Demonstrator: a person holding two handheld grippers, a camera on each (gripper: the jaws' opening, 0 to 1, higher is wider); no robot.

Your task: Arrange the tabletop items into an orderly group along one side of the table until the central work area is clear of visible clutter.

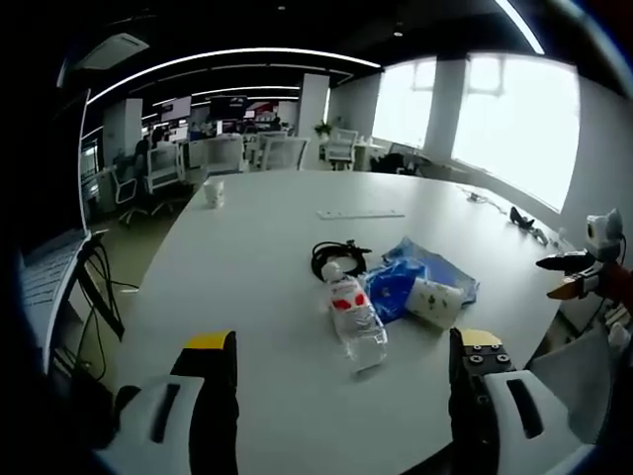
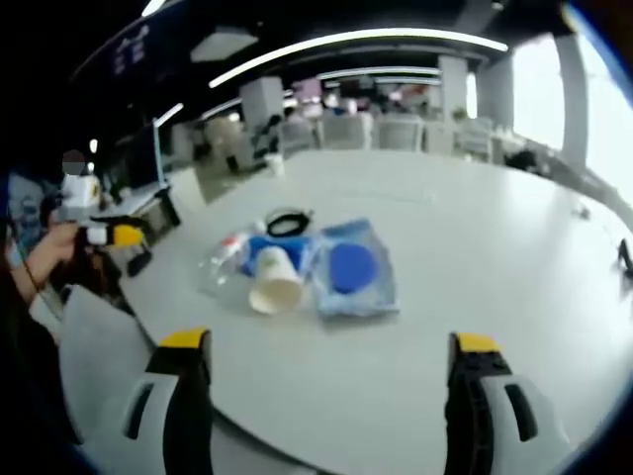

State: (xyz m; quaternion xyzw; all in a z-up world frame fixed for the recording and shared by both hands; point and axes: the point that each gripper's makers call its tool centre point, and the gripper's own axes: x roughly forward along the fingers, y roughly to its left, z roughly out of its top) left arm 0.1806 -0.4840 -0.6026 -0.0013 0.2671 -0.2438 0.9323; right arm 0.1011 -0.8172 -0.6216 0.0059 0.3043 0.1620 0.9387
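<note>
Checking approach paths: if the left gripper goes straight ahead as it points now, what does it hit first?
Probably the plastic bottle, lying on its side on the table between the open jaws' lines. Just behind it sit the paper cup, blue bag and black cable. Depth is uncertain.

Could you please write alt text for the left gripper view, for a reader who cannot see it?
A clear plastic water bottle with a red label lies beside a white paper cup on its side, a blue plastic packet and a coiled black cable on a large white table; the open left gripper hovers before them.
</note>
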